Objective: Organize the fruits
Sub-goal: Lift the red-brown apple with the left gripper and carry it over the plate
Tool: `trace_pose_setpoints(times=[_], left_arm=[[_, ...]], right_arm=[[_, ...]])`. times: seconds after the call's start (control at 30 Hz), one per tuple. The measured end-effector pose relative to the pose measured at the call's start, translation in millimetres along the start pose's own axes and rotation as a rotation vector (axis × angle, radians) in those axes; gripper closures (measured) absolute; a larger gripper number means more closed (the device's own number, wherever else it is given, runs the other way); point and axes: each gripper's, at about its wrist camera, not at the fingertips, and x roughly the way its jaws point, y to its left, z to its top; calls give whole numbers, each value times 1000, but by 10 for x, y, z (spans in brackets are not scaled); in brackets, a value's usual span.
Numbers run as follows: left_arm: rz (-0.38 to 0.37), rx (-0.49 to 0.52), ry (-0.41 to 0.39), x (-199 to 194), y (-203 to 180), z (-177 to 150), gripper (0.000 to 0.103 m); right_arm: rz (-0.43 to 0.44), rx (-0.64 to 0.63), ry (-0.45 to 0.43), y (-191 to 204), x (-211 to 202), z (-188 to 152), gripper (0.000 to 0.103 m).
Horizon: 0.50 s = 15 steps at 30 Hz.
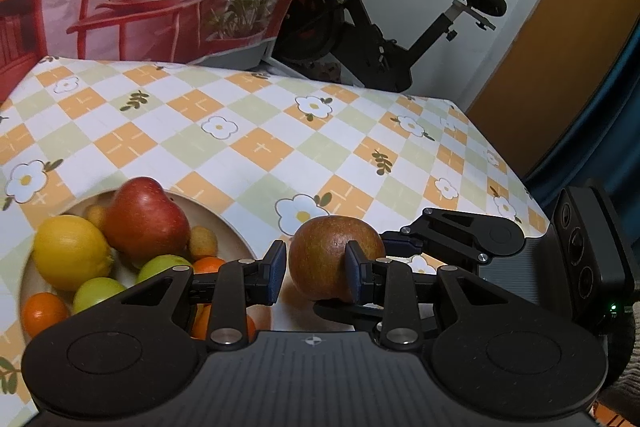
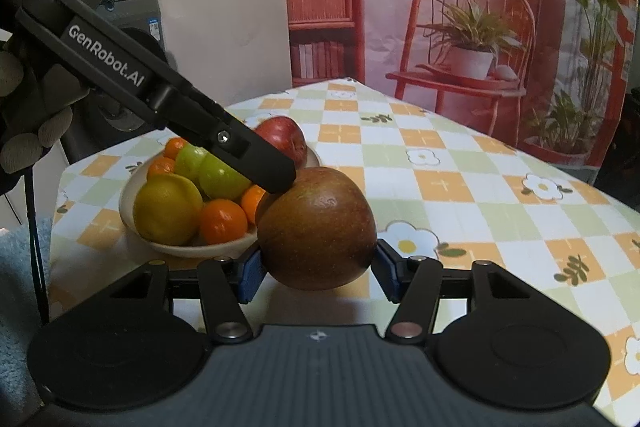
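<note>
A: Say where the russet red-brown apple [image 2: 316, 227] sits.

B: Sits clamped between the blue-padded fingers [image 2: 251, 277] of the right gripper [image 2: 320, 269], held above the bench [image 2: 460, 187] with its orange, green and white checked flower cloth, just beside the cream round bowl [image 2: 192, 249].

A: And the left gripper [image 1: 316, 267]?

B: Reaches over that apple from the left, with its fingers [image 1: 276, 269] drawn close together and gripping nothing. Meets the top of the apple with one tip, or stops just short; cannot tell which.

A: Any writing to read?

B: Reads "GenRobot.AI" in white along the black body of the left gripper. Shows "DAS" higher up near the edge, possibly cut off. Cannot make out the smaller print under it.

A: And in the bowl?

B: Holds a yellow lemon [image 2: 168, 207], a red apple [image 2: 284, 139], two green fruits [image 2: 220, 175] and several small oranges [image 2: 222, 221], all piled together.
</note>
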Motion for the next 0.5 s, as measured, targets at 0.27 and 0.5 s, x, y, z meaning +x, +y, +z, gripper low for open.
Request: trace_pose_setpoints(times=[0.27, 0.5], left_arm=[[25, -14, -41, -238, 76, 16, 69], [60, -38, -70, -442, 197, 42, 69]], right_arm=[[15, -24, -30, 127, 8, 163, 45], [43, -59, -48, 259, 109, 363, 45]])
